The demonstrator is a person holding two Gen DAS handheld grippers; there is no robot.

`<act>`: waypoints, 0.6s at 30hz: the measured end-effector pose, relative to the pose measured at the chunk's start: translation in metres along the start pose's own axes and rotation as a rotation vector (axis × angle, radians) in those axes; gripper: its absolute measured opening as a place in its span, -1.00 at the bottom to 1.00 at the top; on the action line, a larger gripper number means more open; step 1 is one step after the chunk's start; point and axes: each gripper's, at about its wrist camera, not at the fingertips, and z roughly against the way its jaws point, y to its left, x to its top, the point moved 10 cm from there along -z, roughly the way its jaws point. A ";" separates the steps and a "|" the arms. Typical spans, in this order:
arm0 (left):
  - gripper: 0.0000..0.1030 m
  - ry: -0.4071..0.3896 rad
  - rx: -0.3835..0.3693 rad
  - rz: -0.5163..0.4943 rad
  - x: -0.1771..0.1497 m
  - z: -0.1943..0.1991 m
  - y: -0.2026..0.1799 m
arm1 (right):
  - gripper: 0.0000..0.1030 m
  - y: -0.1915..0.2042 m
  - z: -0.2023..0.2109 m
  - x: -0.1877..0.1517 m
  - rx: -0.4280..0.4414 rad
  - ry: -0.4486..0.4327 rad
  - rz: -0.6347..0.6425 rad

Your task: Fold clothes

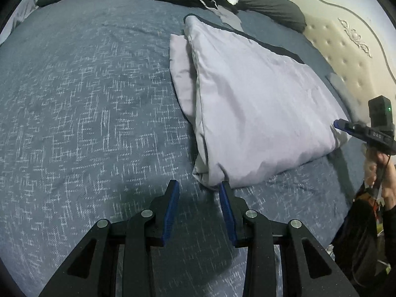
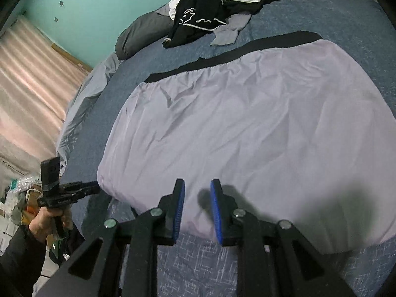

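Blue patterned bedspread (image 1: 86, 99), tufted cream headboard (image 1: 346, 49), teal wall (image 2: 86, 7).

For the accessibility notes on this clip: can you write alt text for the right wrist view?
The open right gripper hovers over the near edge of lilac shorts with a black waistband, spread flat on a blue bed cover. At left, a hand holds the left gripper; a black garment lies crumpled beyond.

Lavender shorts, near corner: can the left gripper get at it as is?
Probably yes. The left gripper is open, its right finger beside the lavender shorts corner, with only bare bedspread between.
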 end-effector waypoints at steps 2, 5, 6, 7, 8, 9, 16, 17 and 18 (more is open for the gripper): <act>-0.29 0.006 0.006 -0.020 0.000 -0.004 -0.001 | -0.59 -0.001 -0.001 -0.002 0.006 0.002 -0.005; -0.29 0.013 0.012 -0.053 0.001 -0.010 -0.003 | -0.58 -0.001 -0.002 -0.005 0.015 0.007 -0.011; -0.33 0.012 0.010 -0.067 0.001 -0.011 -0.005 | -0.57 -0.001 -0.003 -0.006 0.016 0.010 -0.011; -0.53 0.012 0.009 -0.081 0.001 -0.011 -0.007 | -0.57 -0.001 -0.005 -0.008 0.016 0.013 -0.012; -0.65 0.012 0.007 -0.095 0.001 -0.012 -0.009 | -0.57 -0.001 -0.006 -0.008 0.016 0.016 -0.013; -0.80 0.012 0.005 -0.109 0.001 -0.013 -0.012 | -0.56 -0.001 -0.007 -0.009 0.017 0.018 -0.014; -0.96 0.046 0.037 -0.219 0.002 -0.008 -0.021 | -0.55 0.003 -0.015 -0.012 0.017 0.030 -0.009; -0.97 0.051 0.047 -0.246 0.002 -0.005 -0.022 | -0.55 0.003 -0.015 -0.012 0.017 0.030 -0.008; -0.97 0.057 0.064 -0.272 0.002 -0.003 -0.022 | -0.55 0.003 -0.015 -0.012 0.019 0.030 -0.007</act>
